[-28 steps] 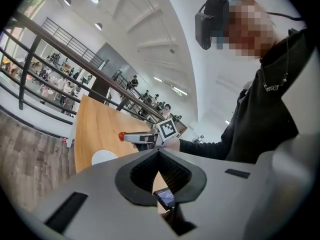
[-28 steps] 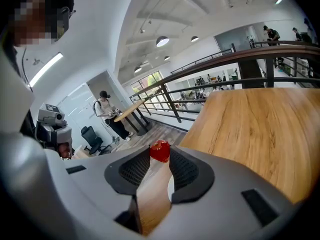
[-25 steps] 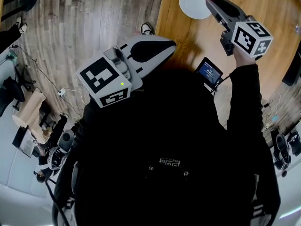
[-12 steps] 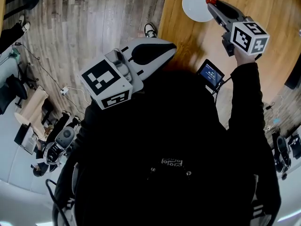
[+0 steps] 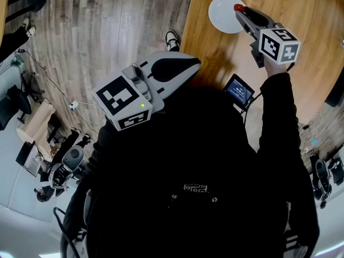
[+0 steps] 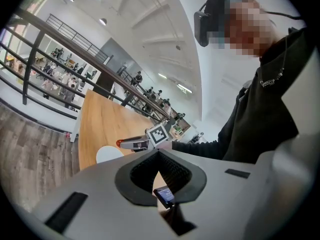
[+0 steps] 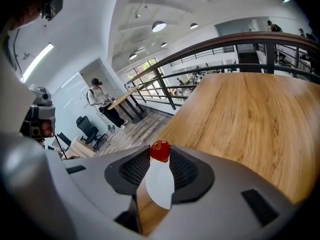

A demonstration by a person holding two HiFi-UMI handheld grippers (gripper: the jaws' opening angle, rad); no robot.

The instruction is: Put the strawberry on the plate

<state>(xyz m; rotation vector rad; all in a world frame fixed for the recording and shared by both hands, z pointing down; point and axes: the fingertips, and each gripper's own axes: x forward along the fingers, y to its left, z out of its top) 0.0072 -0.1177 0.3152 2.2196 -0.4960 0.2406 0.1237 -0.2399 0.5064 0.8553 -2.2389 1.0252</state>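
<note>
Over the white plate's (image 5: 219, 16) right rim, the right gripper (image 5: 238, 9) is still pinching the strawberry (image 5: 238, 7) between half-spread jaws, inching inward for release, while the left gripper (image 5: 196, 62) is idling closed, empty.

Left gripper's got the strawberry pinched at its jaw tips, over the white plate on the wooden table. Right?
Wrong gripper. The right gripper has the strawberry pinched at its jaw tips, over the white plate on the wooden table; the right gripper view shows it. The left gripper is shut with nothing between its jaws.
</note>
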